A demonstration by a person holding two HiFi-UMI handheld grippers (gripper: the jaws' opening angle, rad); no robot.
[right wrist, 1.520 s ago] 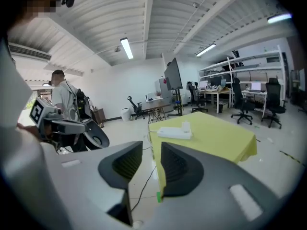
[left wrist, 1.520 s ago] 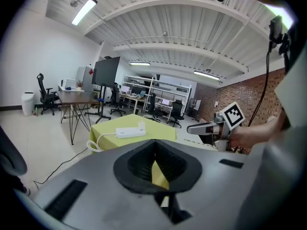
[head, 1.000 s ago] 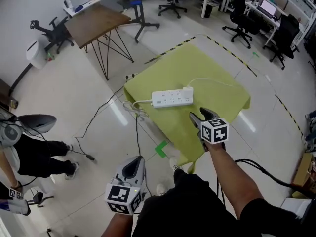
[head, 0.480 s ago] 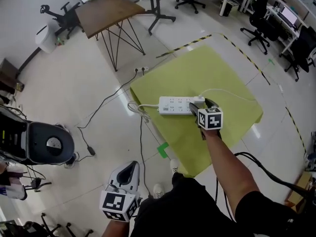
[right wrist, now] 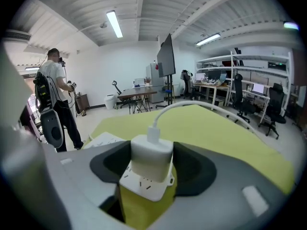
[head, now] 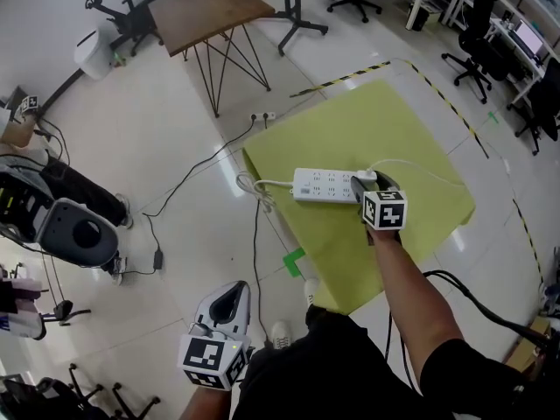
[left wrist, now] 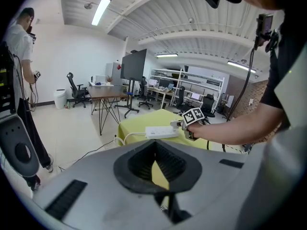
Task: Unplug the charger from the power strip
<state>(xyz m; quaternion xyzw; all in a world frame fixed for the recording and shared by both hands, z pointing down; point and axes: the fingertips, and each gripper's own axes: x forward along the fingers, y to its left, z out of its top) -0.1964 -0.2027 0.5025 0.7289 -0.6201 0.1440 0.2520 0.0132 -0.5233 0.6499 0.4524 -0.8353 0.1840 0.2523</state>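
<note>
A white power strip (head: 324, 185) lies on a yellow-green tablecloth (head: 367, 121). A white charger (head: 367, 176) with a white cable stands plugged in at its right end. My right gripper (head: 366, 182) reaches down over that end. In the right gripper view the charger (right wrist: 151, 152) stands on the strip (right wrist: 144, 186) between the jaws of the right gripper (right wrist: 151, 164); they are closing and stand close to its sides. My left gripper (head: 229, 297) hangs low over the floor, shut and empty, far from the strip. From the left gripper (left wrist: 156, 150) view the strip (left wrist: 162, 132) shows far ahead.
A wooden table (head: 210, 11) on wire legs stands beyond the cloth. Cables (head: 192, 178) trail over the floor from the strip's left end to a floor socket (head: 260, 116). A grey machine (head: 74, 230) sits at the left. A person (left wrist: 19, 42) stands at the left. Office chairs (head: 477, 33) line the back.
My right gripper moved away from me, from the cloth's near part to the strip's right end, and now straddles the charger. The left gripper stayed low by my side.
</note>
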